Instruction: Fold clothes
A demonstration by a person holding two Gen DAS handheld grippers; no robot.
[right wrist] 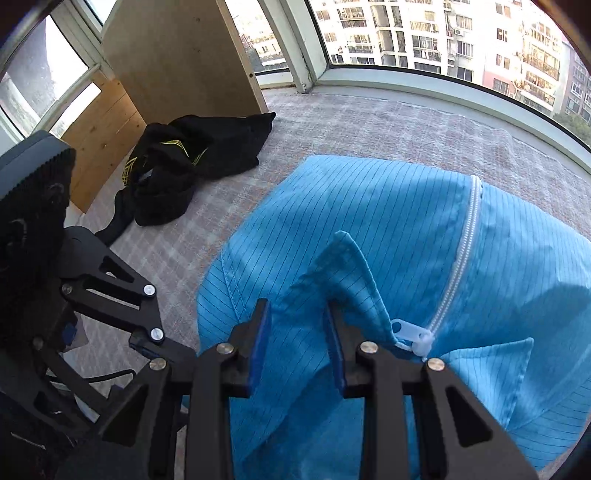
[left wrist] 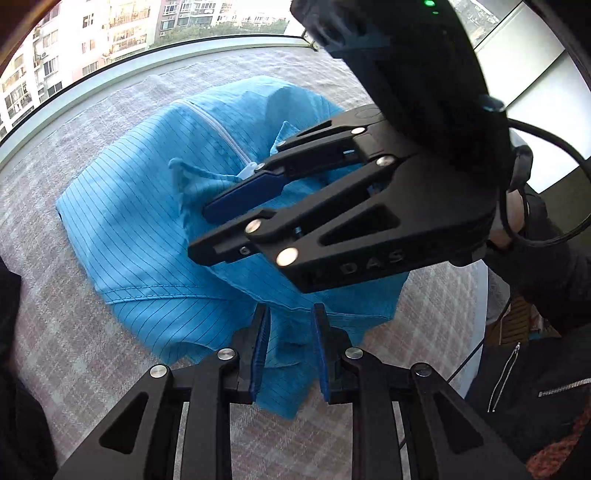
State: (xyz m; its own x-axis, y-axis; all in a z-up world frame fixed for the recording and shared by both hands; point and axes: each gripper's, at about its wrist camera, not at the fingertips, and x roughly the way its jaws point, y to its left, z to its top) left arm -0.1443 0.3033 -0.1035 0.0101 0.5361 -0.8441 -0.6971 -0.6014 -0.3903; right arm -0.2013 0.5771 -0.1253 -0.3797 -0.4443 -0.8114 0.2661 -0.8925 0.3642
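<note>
Blue jacket (left wrist: pixel 140 221) flat on mat (left wrist: pixel 55 332). Left gripper (left wrist: pixel 290 354) and right gripper (right wrist: pixel 297 343): jaws apart over jacket, nothing clamped.

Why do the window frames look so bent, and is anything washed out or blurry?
Left wrist view: fisheye lens bows the window sill; buildings outside glare white. Right wrist view: same bending, sunlit towers overexposed; blue garment sharp, the near left gripper dark.

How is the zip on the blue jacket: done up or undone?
Done up. The white zip runs closed down the blue jacket, its puller at the collar.
</note>
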